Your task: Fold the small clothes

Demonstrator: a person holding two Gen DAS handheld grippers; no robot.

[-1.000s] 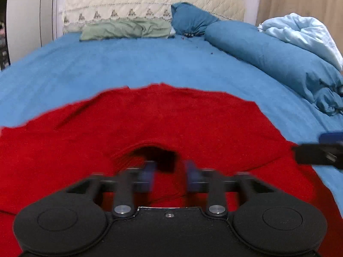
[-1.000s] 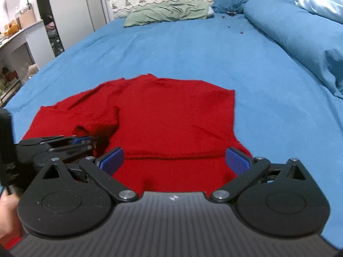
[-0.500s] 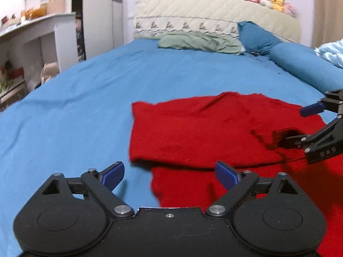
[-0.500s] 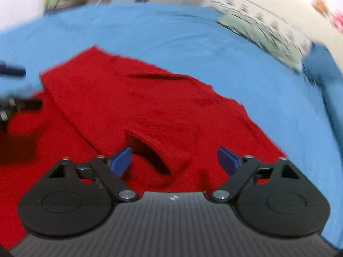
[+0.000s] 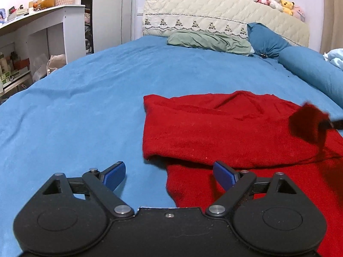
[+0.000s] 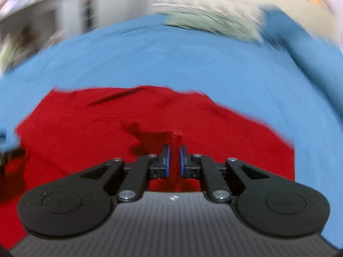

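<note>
A red knit sweater lies on the blue bed sheet, its left part folded over the body. My left gripper is open and empty, low over the sweater's near left edge. My right gripper is shut on a raised fold of the sweater and lifts it off the garment; that view is blurred by motion. In the left wrist view the right gripper's tip shows at the right edge holding a dark red flap.
A green pillow, blue pillows and a blue bolster lie by the quilted headboard with plush toys on top. White shelves stand left of the bed.
My right gripper has closed on the sweater's cuff and raised it while moving fast. My left gripper stays open and has shifted slightly.
</note>
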